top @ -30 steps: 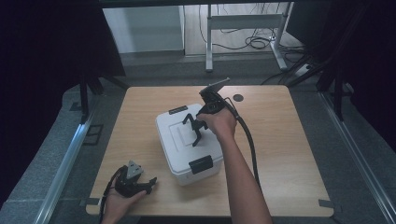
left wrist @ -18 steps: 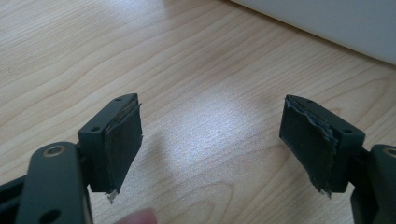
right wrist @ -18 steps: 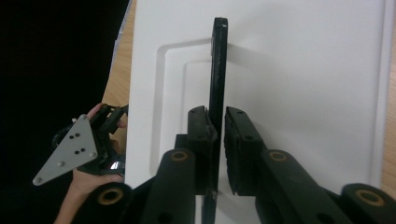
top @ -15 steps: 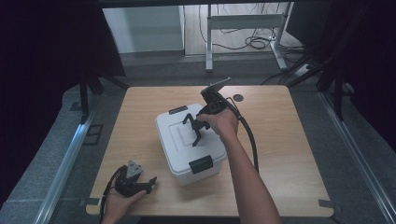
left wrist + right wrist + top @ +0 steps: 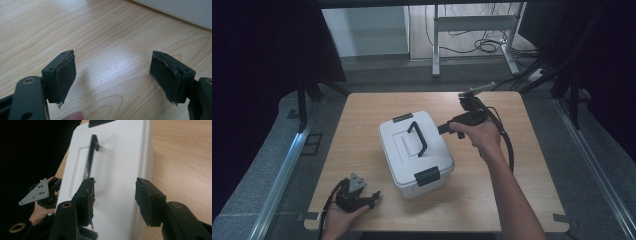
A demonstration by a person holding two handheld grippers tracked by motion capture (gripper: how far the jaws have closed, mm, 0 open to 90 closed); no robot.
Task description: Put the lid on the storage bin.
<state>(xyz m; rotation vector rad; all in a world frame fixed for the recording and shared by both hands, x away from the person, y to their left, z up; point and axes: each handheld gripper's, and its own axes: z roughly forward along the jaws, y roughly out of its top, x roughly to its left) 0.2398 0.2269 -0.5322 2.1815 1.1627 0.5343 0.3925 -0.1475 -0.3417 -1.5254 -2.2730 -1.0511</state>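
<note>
The white storage box [image 5: 416,152] sits at the centre of the high view on the wooden table [image 5: 532,170], lid on, with its black carry handle [image 5: 417,138] standing upright and both black end latches [image 5: 427,176] apparently clipped.

My right gripper [image 5: 445,129] hangs just right of the box, level with the handle, jaws spread and holding nothing. In the right gripper view the lid [image 5: 110,165] runs up the middle of the frame between my pads [image 5: 90,197], and the handle lies above them in the upper centre, somewhat blurred.

My left gripper [image 5: 373,196] rests at the lower left of the high view, near the box's front corner, jaws wide apart over bare wood and empty.

Judgement: the step in hand concerns the handle. To do it well, I should come in square across the bar and centre it between both pads before closing. The left gripper should steady the box wall so the box cannot slide or twist.
</note>
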